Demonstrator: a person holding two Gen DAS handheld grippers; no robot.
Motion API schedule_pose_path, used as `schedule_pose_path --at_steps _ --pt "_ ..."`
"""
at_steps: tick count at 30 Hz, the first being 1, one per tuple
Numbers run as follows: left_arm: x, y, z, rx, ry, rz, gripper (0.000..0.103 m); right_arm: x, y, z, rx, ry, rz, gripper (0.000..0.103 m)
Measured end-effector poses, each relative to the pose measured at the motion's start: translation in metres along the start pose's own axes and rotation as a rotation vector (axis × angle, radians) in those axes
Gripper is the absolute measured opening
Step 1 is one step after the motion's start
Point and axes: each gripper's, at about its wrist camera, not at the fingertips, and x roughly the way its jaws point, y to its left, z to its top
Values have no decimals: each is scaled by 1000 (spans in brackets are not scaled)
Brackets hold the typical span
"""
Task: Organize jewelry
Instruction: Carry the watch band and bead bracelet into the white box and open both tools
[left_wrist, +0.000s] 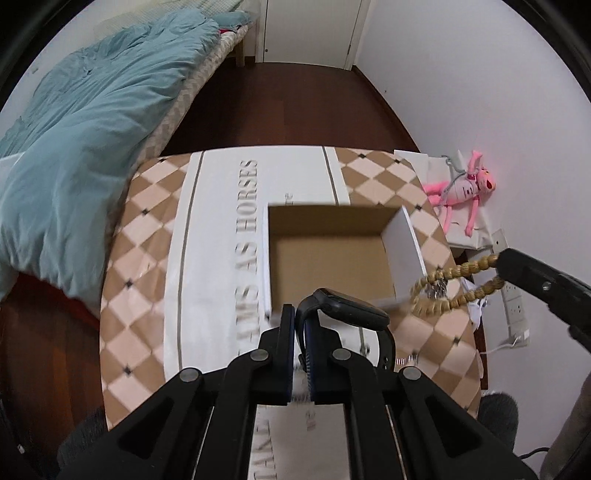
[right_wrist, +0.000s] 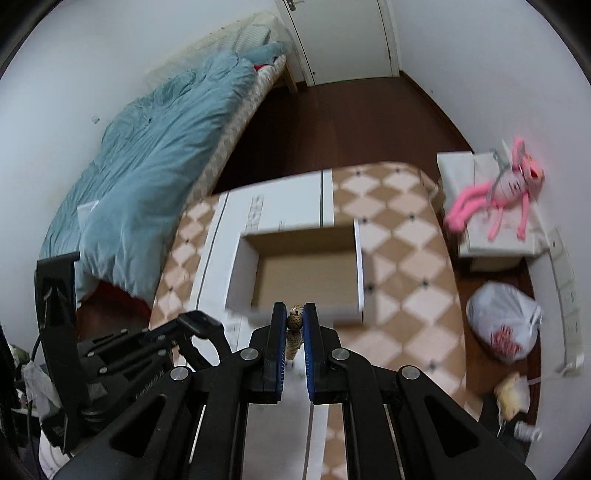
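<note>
A: Status on both claws?

B: Left gripper (left_wrist: 299, 343) is clamped on the strap of a black smartwatch (left_wrist: 343, 310); watch face sticks out toward 1 o'clock. Right gripper (right_wrist: 294, 332) is pinched tight on a wooden bead bracelet (right_wrist: 295, 319), with the loop hanging off the tips. In the left view the loop (left_wrist: 450, 284) hangs at 3 o'clock.

A: Target?

B: Open cardboard box (left_wrist: 400, 236), brown inside, nothing visible in it. It sits on the checkered table (left_wrist: 144, 229). From either claw it's dead ahead at 12 o'clock, near rim just beyond the fingertips.

A: Which goes first?

B: My call: both equally near. The watch already overhangs the near rim; the beads hang by the right-hand wall, around the corner.

A: Obstructions?

B: Nothing in the path. Risk is the two claws crowding the one opening, and the bead loop snagging on the box's right wall. Watch's long axis runs across the box, so it should fit. Off-table clutter: pink plush toy (right_wrist: 495, 192) at 2 o'clock, white plastic bag (right_wrist: 502, 317) at 3, bed with blue duvet (right_wrist: 147, 177) at 10. All well apart.
</note>
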Motion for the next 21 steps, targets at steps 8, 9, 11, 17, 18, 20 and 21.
schedule_pose_path --at_steps 8,9,11,17,18,20,21 --pt "44 2 49 -12 56 -16 3 64 -17 49 30 96 6 9" --pt "49 3 52 -16 66 -17 4 72 -19 52 32 107 5 9" --pt "58 4 59 -34 87 -29 7 87 -19 56 27 126 6 9" --pt "70 7 71 -70 128 -15 23 126 -21 66 5 220 19 10" --pt "68 7 72 -66 119 0 33 130 -23 67 11 237 21 10" --pt "63 10 73 -77 97 -2 87 131 -28 64 17 246 14 15" --pt "60 12 73 -84 81 3 90 131 -31 63 23 245 9 26"
